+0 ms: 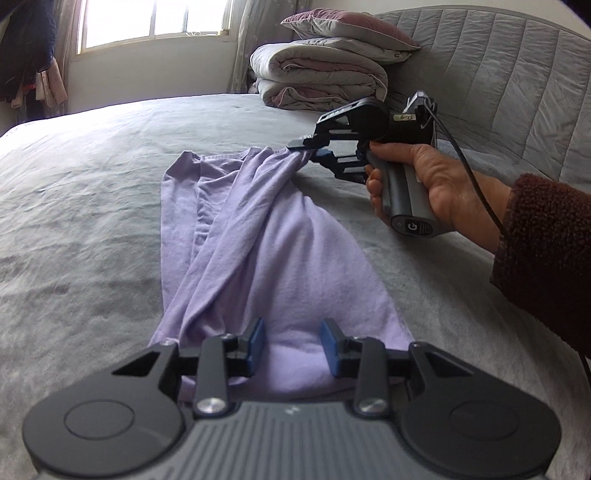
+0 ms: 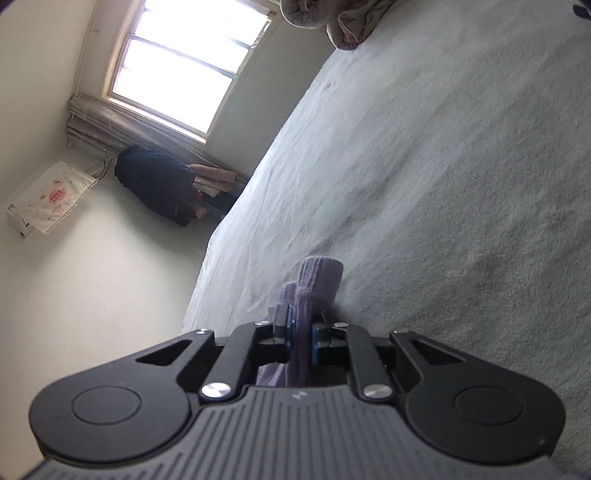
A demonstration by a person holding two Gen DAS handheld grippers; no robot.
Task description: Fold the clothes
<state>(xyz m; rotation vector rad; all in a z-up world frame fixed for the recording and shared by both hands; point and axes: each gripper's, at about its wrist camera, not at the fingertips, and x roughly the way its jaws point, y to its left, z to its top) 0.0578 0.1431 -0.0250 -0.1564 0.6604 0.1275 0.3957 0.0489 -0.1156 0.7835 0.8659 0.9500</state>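
A lilac garment lies lengthwise on the grey bed, rumpled into long folds. My left gripper hovers over its near end, open, blue pads apart with only cloth beneath them. My right gripper, held by a hand, is shut on the garment's far corner and lifts it a little off the bed. In the right wrist view that gripper pinches a bunched lilac fold that sticks out past the pads.
Folded quilts and a pillow are stacked at the head of the bed by the padded headboard. A window and hanging dark clothes stand beyond the bed's far edge. A dark red sleeve enters from the right.
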